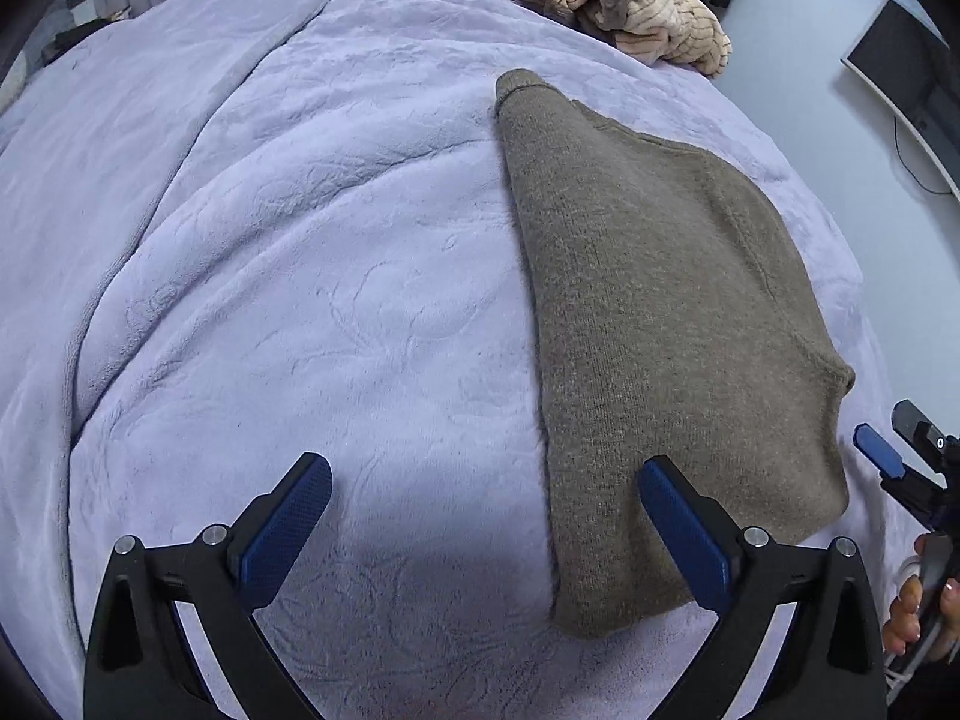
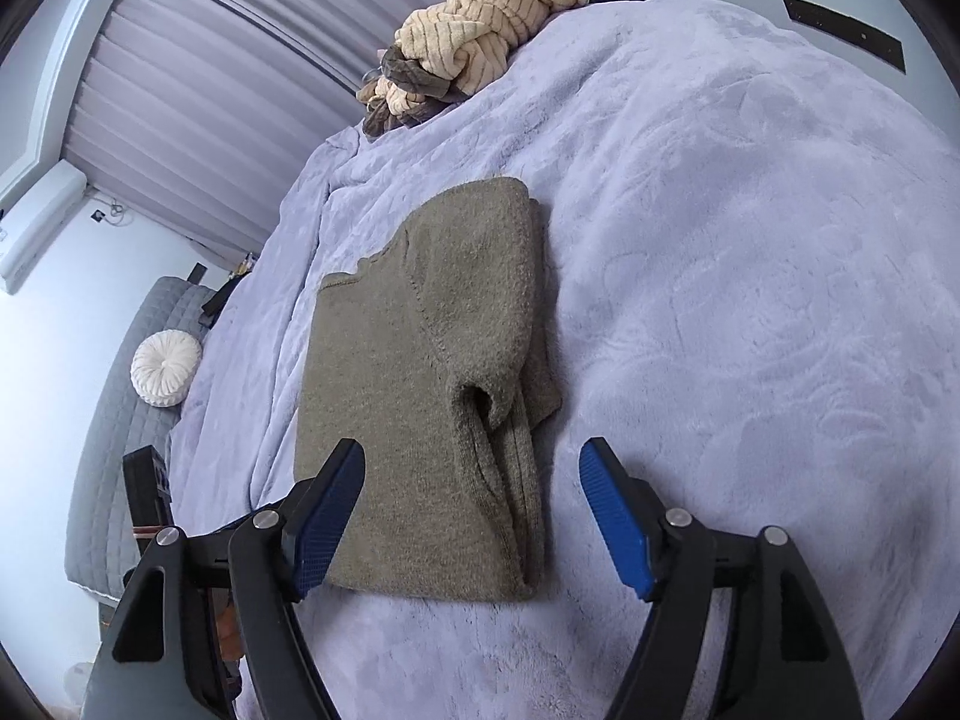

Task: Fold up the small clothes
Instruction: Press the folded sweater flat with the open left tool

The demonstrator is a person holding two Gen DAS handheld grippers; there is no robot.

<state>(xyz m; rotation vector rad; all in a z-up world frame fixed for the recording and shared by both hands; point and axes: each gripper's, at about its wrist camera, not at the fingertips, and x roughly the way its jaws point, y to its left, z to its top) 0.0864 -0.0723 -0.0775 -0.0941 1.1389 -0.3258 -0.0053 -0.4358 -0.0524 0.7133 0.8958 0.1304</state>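
Note:
A brown knit sweater (image 1: 672, 324) lies folded lengthwise on the lavender blanket (image 1: 300, 300). My left gripper (image 1: 486, 474) is open and empty, hovering over the sweater's near left edge, its right finger above the fabric. In the right wrist view the sweater (image 2: 408, 396) lies flat with a sleeve folded over its right side. My right gripper (image 2: 474, 462) is open and empty, just above the sweater's near end. The right gripper also shows in the left wrist view (image 1: 900, 450) at the far right.
A crumpled beige striped garment (image 1: 636, 0) lies at the far end of the bed, also in the right wrist view (image 2: 486, 18). A grey sofa with a round white cushion (image 2: 165, 367) stands left of the bed. A monitor (image 1: 906, 66) is on the right.

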